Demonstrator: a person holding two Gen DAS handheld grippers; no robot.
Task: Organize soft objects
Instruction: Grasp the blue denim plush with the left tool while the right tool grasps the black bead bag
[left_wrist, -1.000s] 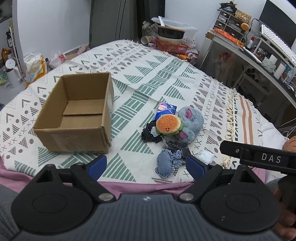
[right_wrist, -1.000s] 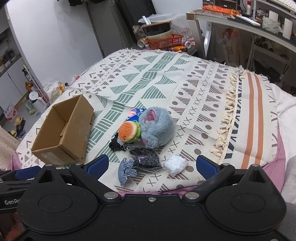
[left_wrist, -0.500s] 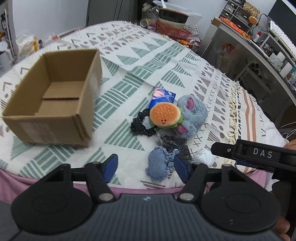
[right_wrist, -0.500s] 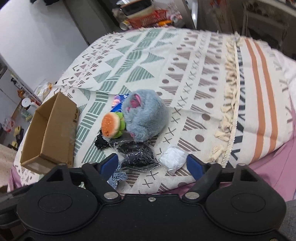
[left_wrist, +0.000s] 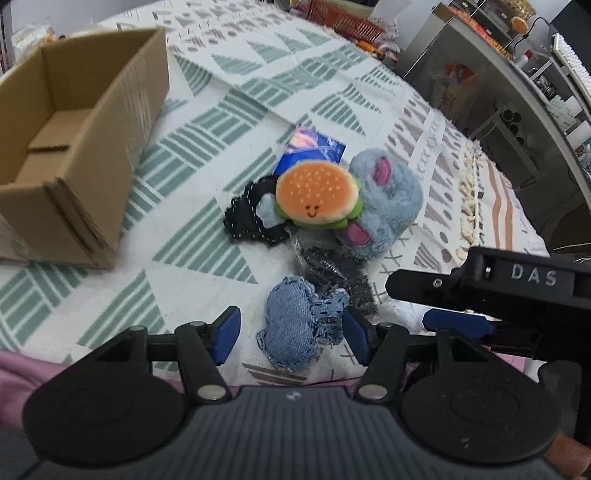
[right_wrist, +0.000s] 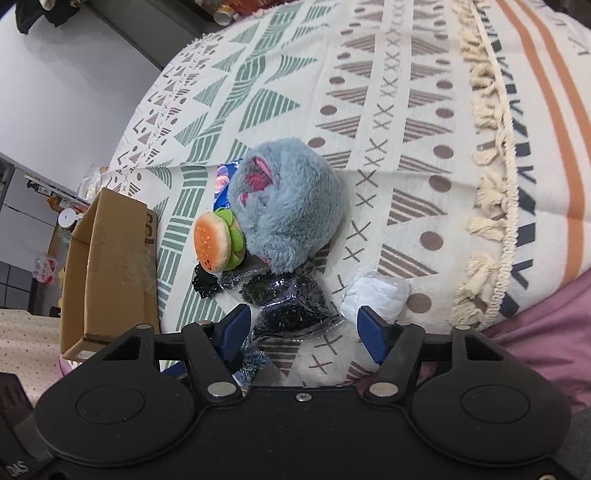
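**Both grippers lined up over the pile, nothing lifted yet**

Toys sit bunched near the front edge of the patterned blanket (left_wrist: 229, 236), and none is in the cardboard box (left_wrist: 74, 122), whose floor looks bare as far as we can see it. We judge this to be the opening reach of the sorting job.

Our left gripper (left_wrist: 291, 334) hangs with its blue pads spread wide, one on each side of the denim plush (left_wrist: 291, 332), and grips nothing; whether the pads touch the fabric we cannot tell. Just beyond it lies a crinkly dark sequin pouch (left_wrist: 332, 266), then the burger plush (left_wrist: 317, 199) resting against the grey furry plush (left_wrist: 384, 206), with a black stitched piece (left_wrist: 247, 221) to their left and a blue packet (left_wrist: 314, 147) behind. The box stands apart from the pile, to the left.

Our right gripper (right_wrist: 304, 328) is likewise wide open and empty, straddling the near end of the sequin pouch (right_wrist: 291, 299). A white wrapped bundle (right_wrist: 376, 291) lies just beside its right pad.

Next, we think, the left pads should close on the denim plush, squeezing its bulk rather than a frayed edge, then carry it left over the box wall. The right gripper should take care to catch only the pouch, since the slippery wrapper may slide and the white bundle sits close.
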